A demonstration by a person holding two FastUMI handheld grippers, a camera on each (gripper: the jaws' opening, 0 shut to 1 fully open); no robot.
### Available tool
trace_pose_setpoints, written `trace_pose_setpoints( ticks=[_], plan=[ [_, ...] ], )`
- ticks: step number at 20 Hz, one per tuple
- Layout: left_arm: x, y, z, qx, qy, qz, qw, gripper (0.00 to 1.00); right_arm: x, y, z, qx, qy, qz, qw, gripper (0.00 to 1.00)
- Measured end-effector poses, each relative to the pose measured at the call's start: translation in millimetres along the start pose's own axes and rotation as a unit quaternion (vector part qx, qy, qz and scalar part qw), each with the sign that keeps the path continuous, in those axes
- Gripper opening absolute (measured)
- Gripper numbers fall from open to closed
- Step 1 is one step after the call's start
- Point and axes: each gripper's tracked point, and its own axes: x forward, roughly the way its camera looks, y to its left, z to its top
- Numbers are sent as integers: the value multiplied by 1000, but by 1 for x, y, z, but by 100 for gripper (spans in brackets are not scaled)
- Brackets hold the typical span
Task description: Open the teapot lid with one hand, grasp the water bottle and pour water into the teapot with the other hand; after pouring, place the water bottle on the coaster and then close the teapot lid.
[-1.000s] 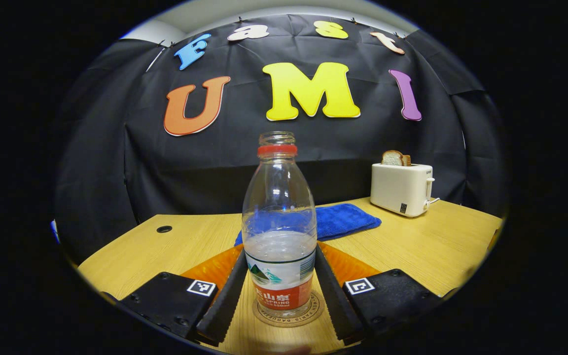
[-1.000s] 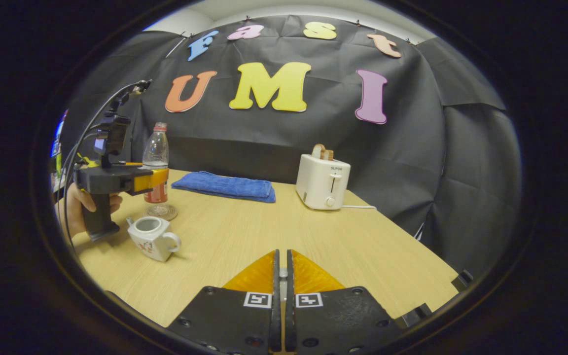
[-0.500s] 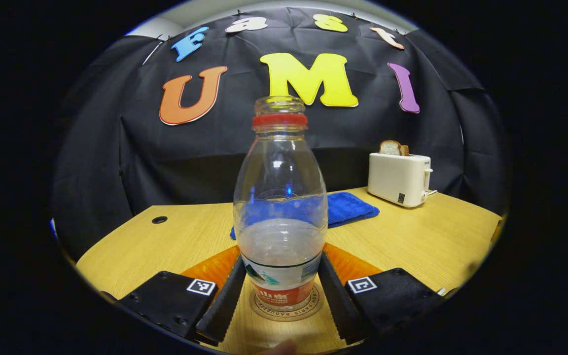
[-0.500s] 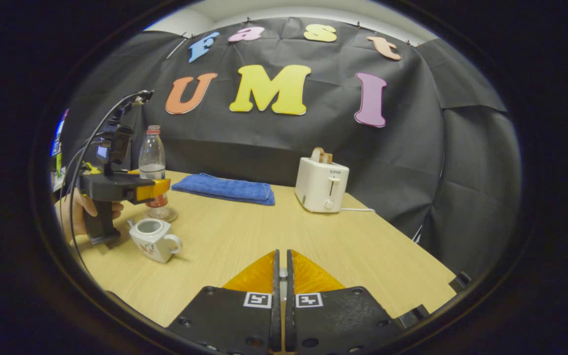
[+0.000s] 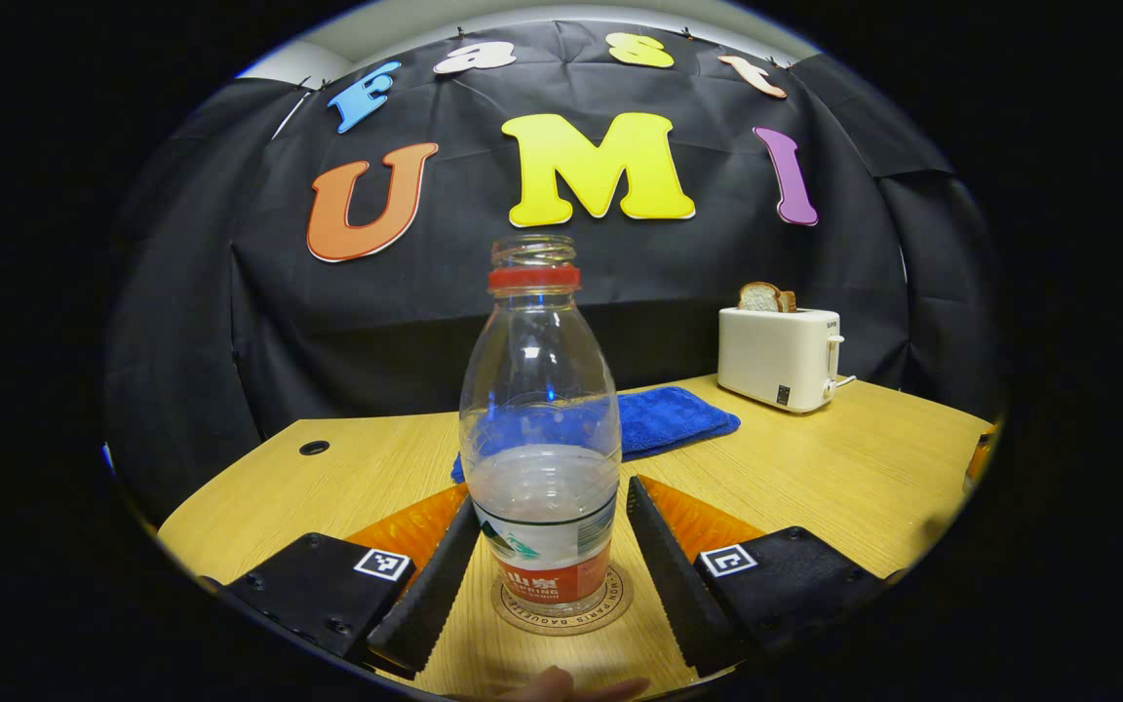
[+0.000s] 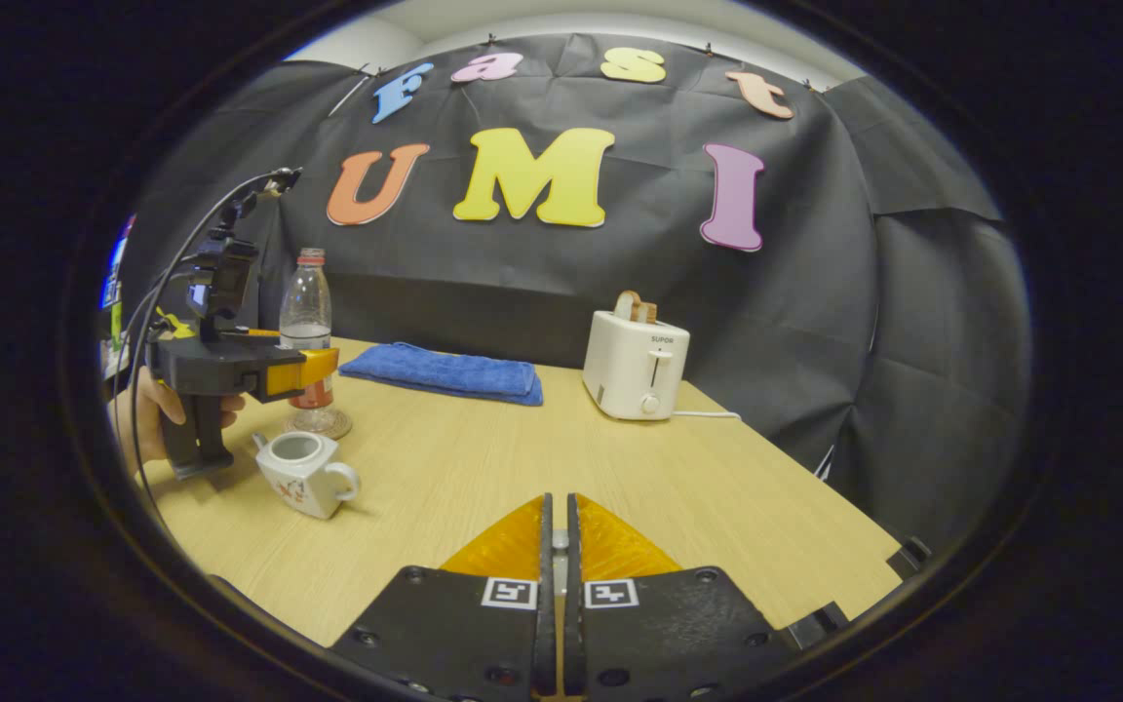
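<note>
Now, in the left gripper view: left gripper (image 5: 547,546) with fingers spread, one on each side of the water bottle (image 5: 540,439), a small gap to both, not pressing. Bottle upright on the round coaster (image 5: 561,606), no cap, partly filled with water. Behind on the wooden worktop (image 5: 844,478): a blue towel (image 5: 674,417) and a white toaster (image 5: 776,356) with bread in it. Then the right gripper view: right gripper (image 6: 556,546) with fingers pressed together on a small pale piece, cannot tell what. Far at left, teapot (image 6: 303,473) on the worktop, lid off, just beside the coaster with the bottle, a hand (image 6: 147,419) holding the left gripper there.
</note>
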Motion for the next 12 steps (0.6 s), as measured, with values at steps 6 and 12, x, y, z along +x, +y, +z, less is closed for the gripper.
trace_pose_setpoints(
  ticks=[6,12],
  plan=[
    [-8,3,8,1,-8,4,1000,97,-1,-1,2,1,-3,-1,1000,3],
    [-28,6,17,-12,-27,12,1000,97,-3,4,6,-8,-11,1,1000,3]
  ],
)
